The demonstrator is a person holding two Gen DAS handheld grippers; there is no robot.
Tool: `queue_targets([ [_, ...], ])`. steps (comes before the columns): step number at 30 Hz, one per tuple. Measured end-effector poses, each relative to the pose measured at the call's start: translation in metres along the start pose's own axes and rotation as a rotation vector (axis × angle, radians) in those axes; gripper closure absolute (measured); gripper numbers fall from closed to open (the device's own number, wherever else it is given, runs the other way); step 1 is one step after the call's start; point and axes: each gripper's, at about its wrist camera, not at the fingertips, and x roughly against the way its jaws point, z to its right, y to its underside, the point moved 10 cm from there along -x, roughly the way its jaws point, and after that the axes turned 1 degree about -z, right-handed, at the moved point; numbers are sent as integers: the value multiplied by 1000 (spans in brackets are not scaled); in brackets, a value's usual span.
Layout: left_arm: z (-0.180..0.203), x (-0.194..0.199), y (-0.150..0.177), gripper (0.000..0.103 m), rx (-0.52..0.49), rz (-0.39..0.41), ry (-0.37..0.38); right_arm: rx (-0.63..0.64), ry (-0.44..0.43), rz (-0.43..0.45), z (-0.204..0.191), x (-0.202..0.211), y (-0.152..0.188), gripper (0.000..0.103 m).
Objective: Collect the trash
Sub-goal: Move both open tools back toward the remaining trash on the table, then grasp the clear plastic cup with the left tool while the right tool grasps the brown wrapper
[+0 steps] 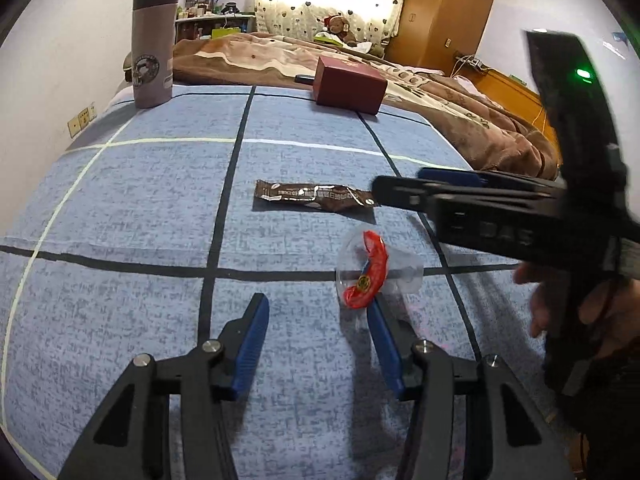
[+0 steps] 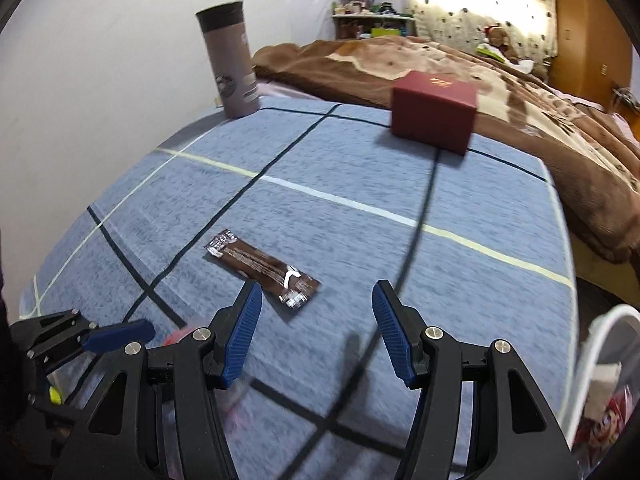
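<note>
A brown sachet wrapper [image 1: 314, 196] lies flat on the blue checked tablecloth [image 1: 140, 208]. Nearer to me is a clear wrapper with a red band [image 1: 366, 276], at the tip of my left gripper's right finger. My left gripper [image 1: 318, 320] is open and nothing is pressed between its pads. In the right wrist view my right gripper [image 2: 316, 300] is open just above the cloth. The brown sachet [image 2: 262, 268] lies just past its left fingertip. From the right, my right gripper [image 1: 400, 190] reaches toward the sachet's end.
A grey tumbler [image 1: 154, 44] stands at the far left corner and a dark red box [image 1: 348, 84] at the far edge. Behind them is a bed with a brown blanket [image 1: 460, 104]. A white-rimmed bin [image 2: 600, 360] holding scraps sits at the table's right.
</note>
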Motion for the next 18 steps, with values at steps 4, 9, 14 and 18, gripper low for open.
queue_targets([
  [4,-1,4,3,50,-1,0,4,15,-38,-22,-6,-8,-3,44],
  [9,-6,6,5,50,14,-5,8,59,-80,-64,-14,-20,-2,44],
  [14,-6,7,6,49,12,-8,-3,120,-81,-100,-21,-29,-1,44],
  [18,-6,4,3,49,19,-10,-11,135,-62,-95,-19,-31,-3,52],
])
